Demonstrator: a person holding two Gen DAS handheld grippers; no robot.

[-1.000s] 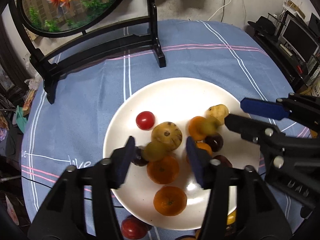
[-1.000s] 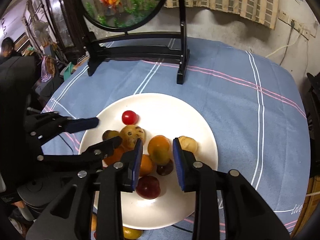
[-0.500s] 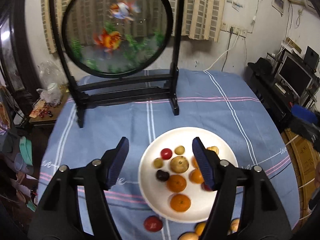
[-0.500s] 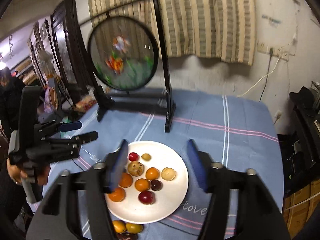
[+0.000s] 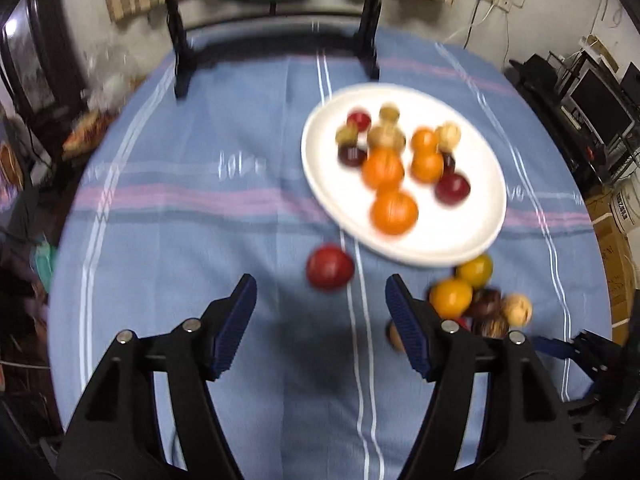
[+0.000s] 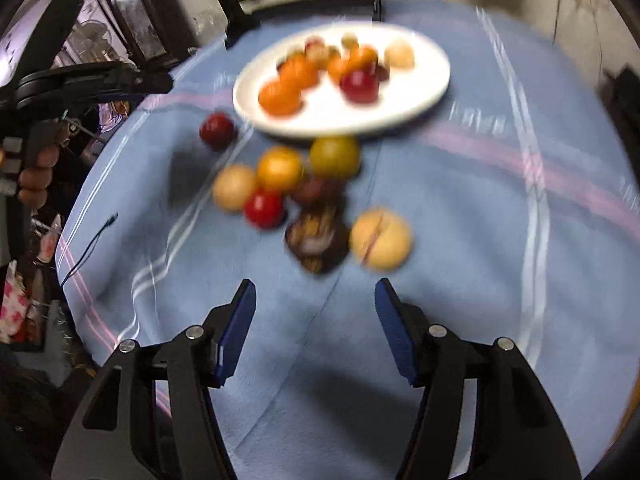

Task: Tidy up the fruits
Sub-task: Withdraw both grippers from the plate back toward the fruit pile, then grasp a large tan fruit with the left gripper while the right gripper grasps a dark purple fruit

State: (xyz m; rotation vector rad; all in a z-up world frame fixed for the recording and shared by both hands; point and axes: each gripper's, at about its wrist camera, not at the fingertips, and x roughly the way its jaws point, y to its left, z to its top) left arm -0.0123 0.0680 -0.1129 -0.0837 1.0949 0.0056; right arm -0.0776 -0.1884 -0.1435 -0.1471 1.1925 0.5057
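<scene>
A white plate [image 5: 452,236] [image 6: 400,108] carries several fruits, among them oranges [image 5: 394,212] and a dark red plum [image 5: 452,188]. A loose red fruit [image 5: 330,266] [image 6: 217,130] lies on the blue cloth in front of the plate, just ahead of my left gripper [image 5: 321,282], which is open and empty. To its right is a cluster of loose fruits [image 5: 476,296]. My right gripper [image 6: 315,286] stands open and empty just short of that cluster, nearest a dark mottled fruit [image 6: 316,240] and a pale peach [image 6: 380,238]. Both views are blurred.
The black stand [image 5: 372,40] of a round fish screen rises behind the plate. The blue striped cloth [image 5: 180,240] covers a round table whose edge drops off at the left. The hand [image 6: 36,176] holding the left gripper shows at the left. Monitors [image 5: 600,104] sit far right.
Both grippers let go of the fruits they held over the plate and opened. They pulled back, and now hang low over the cloth by the loose fruits.
</scene>
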